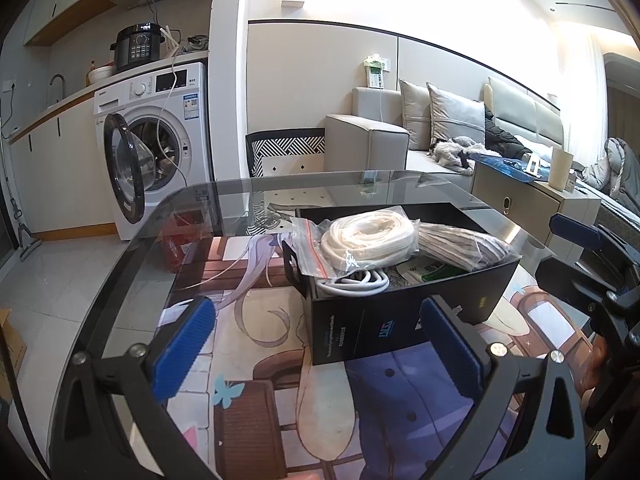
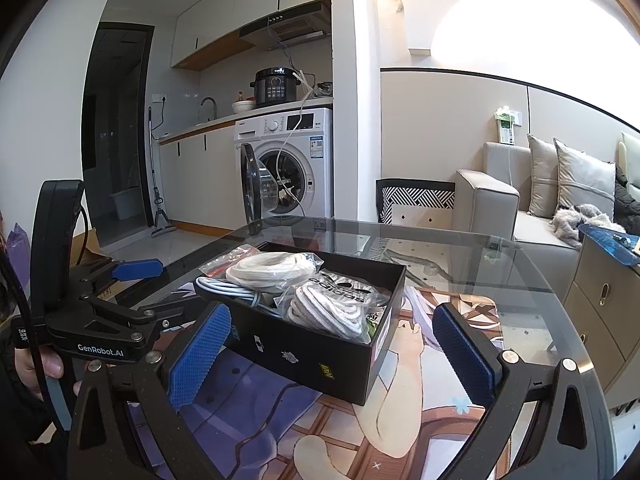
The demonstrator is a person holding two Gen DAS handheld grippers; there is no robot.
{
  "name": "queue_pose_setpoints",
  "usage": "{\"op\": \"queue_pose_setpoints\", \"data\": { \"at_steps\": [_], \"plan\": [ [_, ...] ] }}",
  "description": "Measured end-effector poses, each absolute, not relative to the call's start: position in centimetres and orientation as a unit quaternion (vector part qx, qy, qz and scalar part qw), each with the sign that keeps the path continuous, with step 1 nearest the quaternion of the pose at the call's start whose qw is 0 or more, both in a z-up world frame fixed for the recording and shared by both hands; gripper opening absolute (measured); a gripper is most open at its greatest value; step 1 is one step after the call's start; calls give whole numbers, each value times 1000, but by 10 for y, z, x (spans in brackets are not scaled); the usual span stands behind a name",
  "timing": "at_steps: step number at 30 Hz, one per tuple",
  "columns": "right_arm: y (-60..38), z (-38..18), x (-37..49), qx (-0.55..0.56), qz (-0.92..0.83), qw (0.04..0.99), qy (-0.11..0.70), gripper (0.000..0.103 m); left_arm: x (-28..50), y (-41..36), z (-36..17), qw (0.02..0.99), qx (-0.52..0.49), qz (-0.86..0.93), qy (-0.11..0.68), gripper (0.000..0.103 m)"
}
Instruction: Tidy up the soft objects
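Left wrist view — both grippers' fingers spread, empty, near black box (image 1: 404, 312).

Blown-out window glare at upper right, soft daylight indoors, strong fisheye bending, dark vignetted corners, sharp focus.

A white washing machine (image 2: 294, 164) with its round door open stands by the kitchen counter (image 2: 208, 126), a gray sofa (image 2: 520, 216) with pillows sits under bright light, and the floor (image 1: 72, 272) is pale.

Glass table (image 1: 192, 200): printed mat (image 1: 280, 360), black box (image 1: 400, 320) on mat.
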State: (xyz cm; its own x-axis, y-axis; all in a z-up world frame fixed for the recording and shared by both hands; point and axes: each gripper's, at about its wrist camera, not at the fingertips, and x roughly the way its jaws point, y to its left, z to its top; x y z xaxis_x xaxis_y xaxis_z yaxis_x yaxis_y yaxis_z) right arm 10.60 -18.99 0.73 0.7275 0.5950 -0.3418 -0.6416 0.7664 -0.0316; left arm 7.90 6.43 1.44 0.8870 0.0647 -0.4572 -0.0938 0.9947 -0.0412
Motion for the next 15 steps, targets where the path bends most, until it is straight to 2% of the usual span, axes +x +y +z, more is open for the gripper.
{"op": "queue_pose_setpoints", "data": {
  "at_steps": [15],
  "plan": [
    [-187,4,108,-75,338,924,159,103,79,64,14,971,-31,42,234,103]
  ]
}}
